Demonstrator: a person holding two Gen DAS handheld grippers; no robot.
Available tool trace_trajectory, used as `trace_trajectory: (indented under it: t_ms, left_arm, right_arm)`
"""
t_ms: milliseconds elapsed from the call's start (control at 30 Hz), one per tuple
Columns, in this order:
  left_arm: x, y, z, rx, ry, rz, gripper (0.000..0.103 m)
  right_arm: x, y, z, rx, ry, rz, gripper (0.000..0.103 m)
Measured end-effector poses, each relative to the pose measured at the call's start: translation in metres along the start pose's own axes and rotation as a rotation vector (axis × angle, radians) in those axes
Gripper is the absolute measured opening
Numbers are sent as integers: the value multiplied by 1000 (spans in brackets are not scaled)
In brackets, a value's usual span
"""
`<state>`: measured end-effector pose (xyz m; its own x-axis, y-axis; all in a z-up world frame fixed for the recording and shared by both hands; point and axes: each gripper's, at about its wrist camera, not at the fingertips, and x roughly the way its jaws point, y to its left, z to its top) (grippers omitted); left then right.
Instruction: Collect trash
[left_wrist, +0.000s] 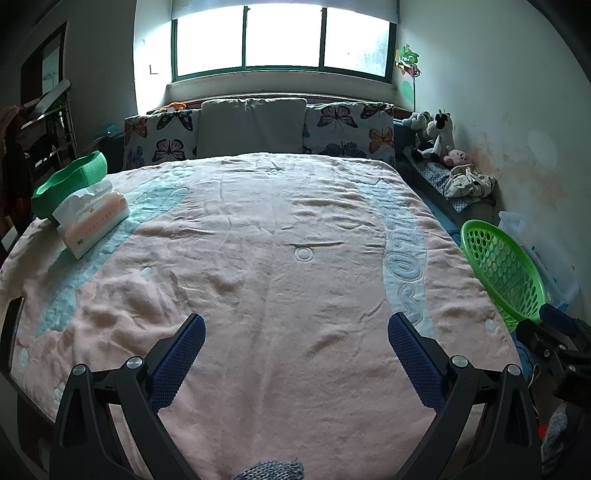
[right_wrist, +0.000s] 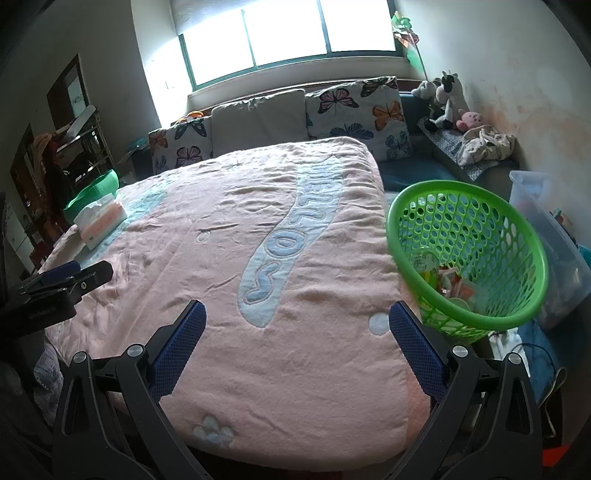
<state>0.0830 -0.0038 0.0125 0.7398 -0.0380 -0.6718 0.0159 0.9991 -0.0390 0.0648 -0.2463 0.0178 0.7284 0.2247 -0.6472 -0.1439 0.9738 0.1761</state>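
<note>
- Left gripper (left_wrist: 295, 332) over the bed (left_wrist: 258, 240), fingers wide, holding nothing.
- Right gripper (right_wrist: 297, 319) likewise wide, beside the basket (right_wrist: 517, 317) holding trash (right_wrist: 454, 284).

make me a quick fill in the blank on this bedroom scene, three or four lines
1. The green basket stands off the bed's ____ side.
2. The tissue pack lies in front of a ____ bin.
3. Both the left tool and the right tool have their jaws ____.
4. The pillows are printed with ____.

Missing words: right; green; open; butterflies
</note>
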Motion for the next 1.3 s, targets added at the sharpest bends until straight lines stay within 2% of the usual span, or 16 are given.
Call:
trace_trajectory:
  t_ms: [1300]
  left_arm:
    - [4, -1, -3, -1, 6, 5, 96]
  right_arm:
    - [5, 4, -3, -8, 8, 18, 98]
